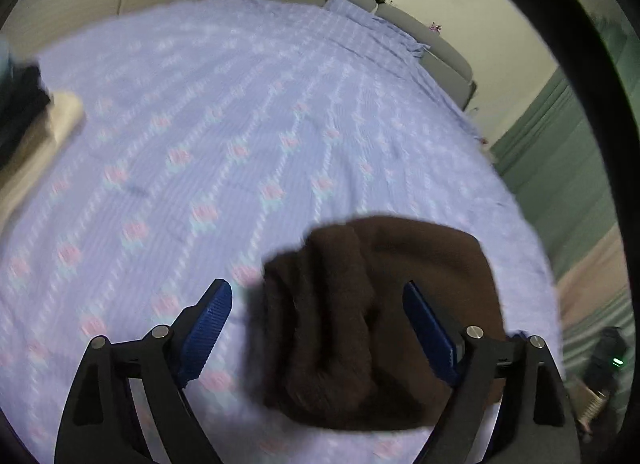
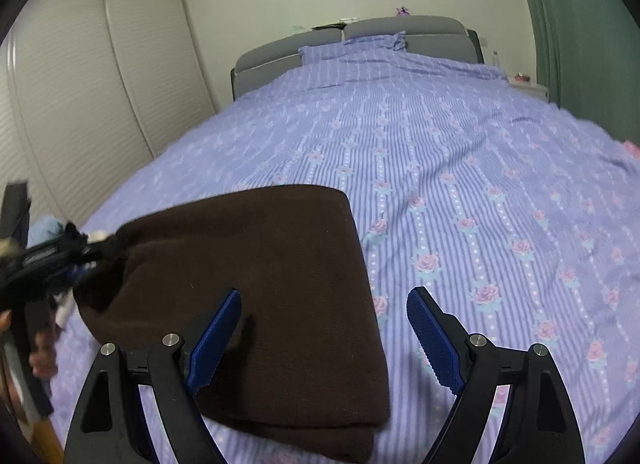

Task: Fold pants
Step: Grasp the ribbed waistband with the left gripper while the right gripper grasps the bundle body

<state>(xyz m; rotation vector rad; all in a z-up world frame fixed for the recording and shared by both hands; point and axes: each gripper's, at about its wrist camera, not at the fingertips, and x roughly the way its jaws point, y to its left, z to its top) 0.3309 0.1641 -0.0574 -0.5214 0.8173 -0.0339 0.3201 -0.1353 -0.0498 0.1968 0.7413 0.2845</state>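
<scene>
The dark brown pants [image 2: 256,284] lie folded into a thick rectangle on the purple flowered bedspread [image 2: 480,184]. In the left wrist view the pants [image 1: 380,324] appear as a bunched fold between the fingers. My left gripper [image 1: 318,304] is open, its blue pads either side of the fold, not closed on it. It also shows at the pants' left edge in the right wrist view [image 2: 60,260]. My right gripper [image 2: 324,312] is open above the pants' right edge, its left finger over the cloth, its right finger over the bedspread.
A grey headboard [image 2: 360,36] and a pillow [image 2: 352,50] are at the far end of the bed. White wardrobe doors [image 2: 100,84] stand on the left and a green curtain [image 2: 568,24] on the right. Folded clothes [image 1: 36,112] lie at the bed's left edge.
</scene>
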